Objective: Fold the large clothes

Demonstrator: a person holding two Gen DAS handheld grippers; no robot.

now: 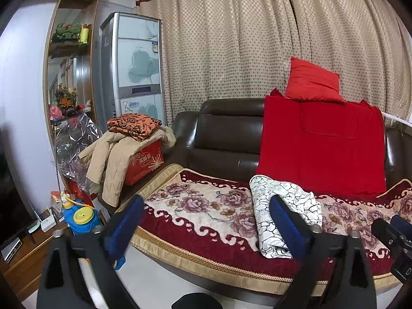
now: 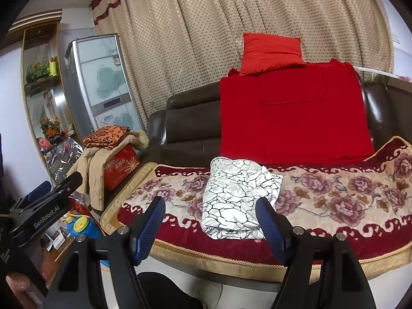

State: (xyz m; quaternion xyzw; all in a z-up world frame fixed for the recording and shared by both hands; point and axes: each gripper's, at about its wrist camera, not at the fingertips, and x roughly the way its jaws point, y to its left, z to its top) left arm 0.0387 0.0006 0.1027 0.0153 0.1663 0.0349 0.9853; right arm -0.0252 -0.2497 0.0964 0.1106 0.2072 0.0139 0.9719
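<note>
My left gripper [image 1: 206, 216] and right gripper [image 2: 211, 215] stand wide apart, empty, before the folded white garment [image 2: 235, 200] lying on the floral sofa cover [image 2: 334, 195]. Behind it, a red blanket [image 2: 291, 118] drapes the brown sofa [image 2: 190, 128]. At left, a red box [image 1: 145, 162] carries a beige coat [image 1: 113, 159] and orange cloth [image 1: 134, 126].

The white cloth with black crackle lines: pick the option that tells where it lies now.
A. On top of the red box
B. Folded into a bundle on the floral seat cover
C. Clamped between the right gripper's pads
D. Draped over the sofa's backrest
B: the white cloth sits folded in a bundle on the floral seat cover, with both the right gripper and the left gripper open and clear of it.
</note>
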